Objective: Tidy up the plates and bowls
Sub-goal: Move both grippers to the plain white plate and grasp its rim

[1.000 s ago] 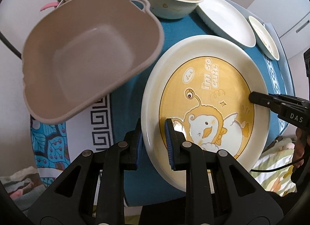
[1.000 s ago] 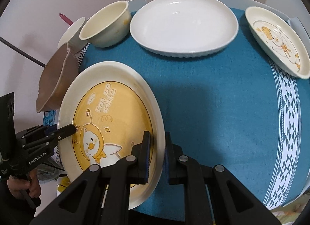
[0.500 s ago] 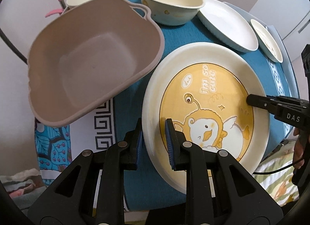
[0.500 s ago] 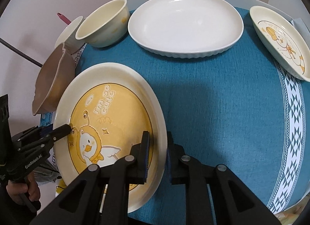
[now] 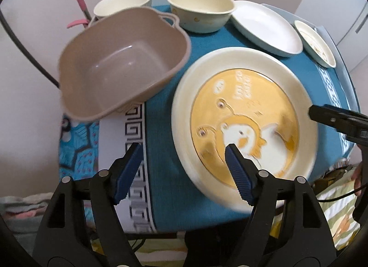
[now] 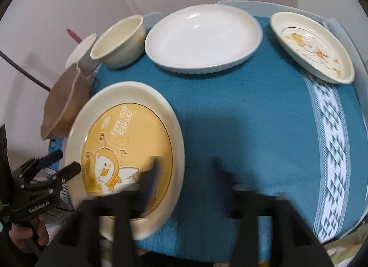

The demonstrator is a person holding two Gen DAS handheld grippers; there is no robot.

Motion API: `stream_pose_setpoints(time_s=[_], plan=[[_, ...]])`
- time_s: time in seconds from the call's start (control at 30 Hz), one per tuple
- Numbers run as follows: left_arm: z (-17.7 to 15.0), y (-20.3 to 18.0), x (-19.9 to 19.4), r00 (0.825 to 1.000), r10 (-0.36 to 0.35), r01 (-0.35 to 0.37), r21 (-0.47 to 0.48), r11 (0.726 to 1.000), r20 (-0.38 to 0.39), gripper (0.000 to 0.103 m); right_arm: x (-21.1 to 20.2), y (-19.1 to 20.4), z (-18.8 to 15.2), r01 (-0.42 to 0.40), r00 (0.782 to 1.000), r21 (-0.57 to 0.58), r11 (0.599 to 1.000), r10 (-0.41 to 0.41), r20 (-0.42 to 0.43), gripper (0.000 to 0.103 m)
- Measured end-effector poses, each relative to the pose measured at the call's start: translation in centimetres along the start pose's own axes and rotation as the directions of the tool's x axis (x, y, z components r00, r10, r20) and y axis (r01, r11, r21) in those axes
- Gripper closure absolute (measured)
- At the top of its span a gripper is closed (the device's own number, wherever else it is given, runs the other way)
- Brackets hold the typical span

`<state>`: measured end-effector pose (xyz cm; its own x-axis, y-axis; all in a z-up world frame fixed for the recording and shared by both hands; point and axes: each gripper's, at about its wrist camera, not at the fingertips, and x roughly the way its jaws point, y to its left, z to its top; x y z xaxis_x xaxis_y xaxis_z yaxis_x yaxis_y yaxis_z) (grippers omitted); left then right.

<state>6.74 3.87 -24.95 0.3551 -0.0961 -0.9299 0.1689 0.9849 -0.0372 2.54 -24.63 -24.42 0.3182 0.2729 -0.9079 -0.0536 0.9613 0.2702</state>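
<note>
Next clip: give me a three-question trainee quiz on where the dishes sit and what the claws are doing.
1. True or false: the duck plate lies flat on the blue cloth.
2. Which dish sits between the cream bowl and the small duck plate? A) brown tub B) white plate C) pink cup
3. Fill in: the left claw and right claw are both ____ around the duck plate's rim.

Key:
1. True.
2. B, the white plate.
3. Opening; neither presses on the rim.
</note>
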Motion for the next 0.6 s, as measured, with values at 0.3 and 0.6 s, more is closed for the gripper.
stream_pose_setpoints(time_s=[0.3, 0.6], plan=[[4.6, -1.9, -11.5, 0.945, -0.023, 0.037, -0.035, 0.999, 0.327, 0.000, -9.4, 0.0, 1.4, 0.009, 0.970, -0.061, 0.998, 0.006, 0.242, 0.006], [10.7, -5.0, -12.3, 0.919, -0.153, 0.203, -0.103, 0.974, 0.362, 0.000, -14.6, -0.7, 9.8, 0.061, 0.956, -0.222, 0.973, 0.007, 0.294, 0.006]])
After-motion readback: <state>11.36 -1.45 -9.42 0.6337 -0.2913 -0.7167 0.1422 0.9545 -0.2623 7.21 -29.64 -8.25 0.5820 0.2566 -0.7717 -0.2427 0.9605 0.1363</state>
